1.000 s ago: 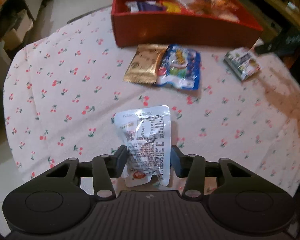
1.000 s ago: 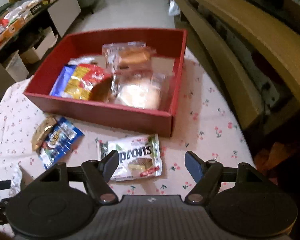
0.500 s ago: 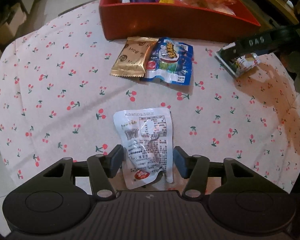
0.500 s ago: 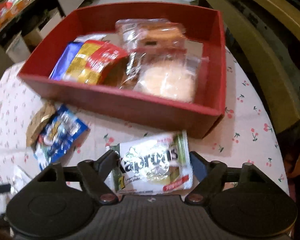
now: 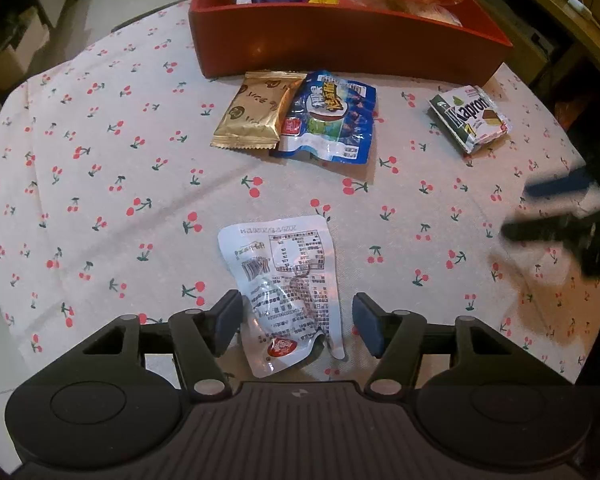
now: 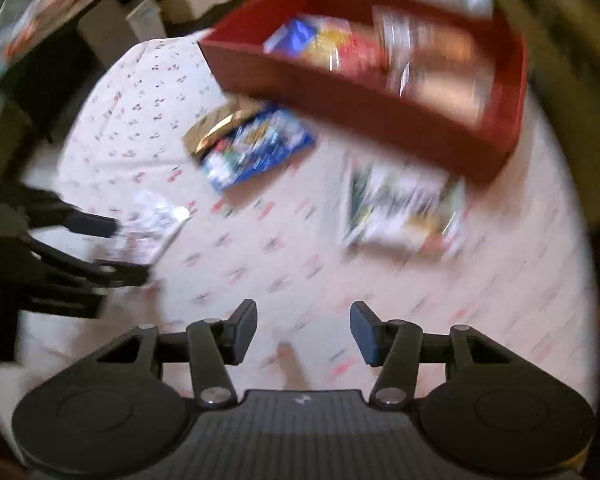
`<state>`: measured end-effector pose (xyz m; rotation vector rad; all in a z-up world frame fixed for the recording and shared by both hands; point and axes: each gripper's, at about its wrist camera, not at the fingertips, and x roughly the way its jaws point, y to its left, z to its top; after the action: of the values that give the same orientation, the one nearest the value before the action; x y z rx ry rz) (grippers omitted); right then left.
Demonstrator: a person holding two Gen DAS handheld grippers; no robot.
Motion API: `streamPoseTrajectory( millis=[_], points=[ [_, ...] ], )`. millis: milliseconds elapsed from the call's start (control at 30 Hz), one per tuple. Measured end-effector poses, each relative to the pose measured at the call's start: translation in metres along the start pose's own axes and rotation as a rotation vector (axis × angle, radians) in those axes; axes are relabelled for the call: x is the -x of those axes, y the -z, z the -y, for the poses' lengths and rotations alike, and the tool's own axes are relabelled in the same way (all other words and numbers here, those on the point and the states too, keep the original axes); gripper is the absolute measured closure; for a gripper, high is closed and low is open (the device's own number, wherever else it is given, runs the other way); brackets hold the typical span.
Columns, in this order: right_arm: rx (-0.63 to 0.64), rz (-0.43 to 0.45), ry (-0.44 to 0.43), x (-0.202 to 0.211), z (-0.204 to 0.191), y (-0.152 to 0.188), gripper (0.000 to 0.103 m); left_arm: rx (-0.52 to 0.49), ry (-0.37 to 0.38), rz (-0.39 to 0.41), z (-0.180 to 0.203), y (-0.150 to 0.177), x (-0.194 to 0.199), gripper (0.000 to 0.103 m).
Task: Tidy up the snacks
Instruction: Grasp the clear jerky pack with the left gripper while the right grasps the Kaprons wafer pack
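- My left claw (image 5: 296,326) is opening, its pads clear of the white packet (image 5: 286,292) that lies flat on the tablecloth (image 5: 100,168) between them; I'd drop lower and pinch the packet's middle, not its torn corner
- My right claw (image 6: 303,330) is closing on nothing; the wafer pack (image 5: 470,118) sits loose at two o'clock
- The red box (image 5: 340,46) at twelve holds several wrapped snacks; a gold packet (image 5: 256,112) and blue packet (image 5: 332,120) wait just outside its near wall
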<state>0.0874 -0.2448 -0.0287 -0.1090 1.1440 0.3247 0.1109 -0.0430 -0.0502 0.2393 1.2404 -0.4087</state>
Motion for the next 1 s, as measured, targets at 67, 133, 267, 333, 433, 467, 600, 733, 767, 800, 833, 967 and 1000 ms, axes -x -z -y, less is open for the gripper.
streamPoseTrajectory(
  millis=[67, 133, 267, 333, 433, 467, 600, 733, 767, 800, 833, 967, 1000],
  points=[
    [0.127, 0.014, 0.086, -0.003, 0.002, -0.015, 0.041, -0.001, 0.0, -0.002, 0.0, -0.001, -0.001, 0.034],
    [0.256, -0.008, 0.125, -0.013, 0.009, -0.03, 0.041, -0.005, 0.001, -0.005, 0.001, -0.001, -0.001, 0.032],
    [0.451, -0.096, 0.14, -0.033, 0.014, -0.047, 0.038, -0.011, 0.019, -0.018, 0.002, -0.001, -0.004, 0.029],
    [0.524, -0.134, 0.101, -0.046, 0.012, -0.051, 0.03, -0.02, 0.028, -0.021, 0.003, -0.001, -0.005, 0.026],
    [0.629, -0.169, 0.089, -0.064, 0.01, -0.054, 0.022, -0.022, 0.037, -0.026, 0.002, -0.001, -0.005, 0.023],
    [0.641, -0.163, 0.081, -0.067, 0.012, -0.057, 0.017, -0.018, 0.043, -0.031, 0.001, -0.001, -0.006, 0.022],
    [0.548, -0.132, 0.017, -0.069, 0.031, -0.065, 0.014, -0.014, 0.057, -0.037, 0.0, -0.004, -0.007, 0.019],
    [0.412, -0.111, 0.04, -0.059, 0.032, -0.041, 0.013, -0.007, 0.063, -0.043, 0.0, -0.007, -0.008, 0.018],
    [0.383, -0.123, 0.047, -0.055, 0.03, -0.033, 0.013, -0.004, 0.063, -0.044, 0.0, -0.008, -0.008, 0.018],
    [0.343, -0.136, 0.039, -0.051, 0.028, -0.024, 0.01, -0.004, 0.062, -0.044, -0.001, -0.009, -0.008, 0.018],
    [0.302, -0.147, 0.026, -0.047, 0.028, -0.018, 0.009, -0.002, 0.061, -0.045, -0.001, -0.009, -0.008, 0.018],
    [0.237, -0.131, -0.02, -0.029, 0.025, -0.002, 0.01, 0.0, 0.052, -0.04, 0.001, -0.005, -0.007, 0.018],
    [0.227, -0.112, -0.005, -0.026, 0.025, -0.004, 0.01, 0.0, 0.05, -0.037, 0.001, -0.005, -0.008, 0.018]
  ],
)
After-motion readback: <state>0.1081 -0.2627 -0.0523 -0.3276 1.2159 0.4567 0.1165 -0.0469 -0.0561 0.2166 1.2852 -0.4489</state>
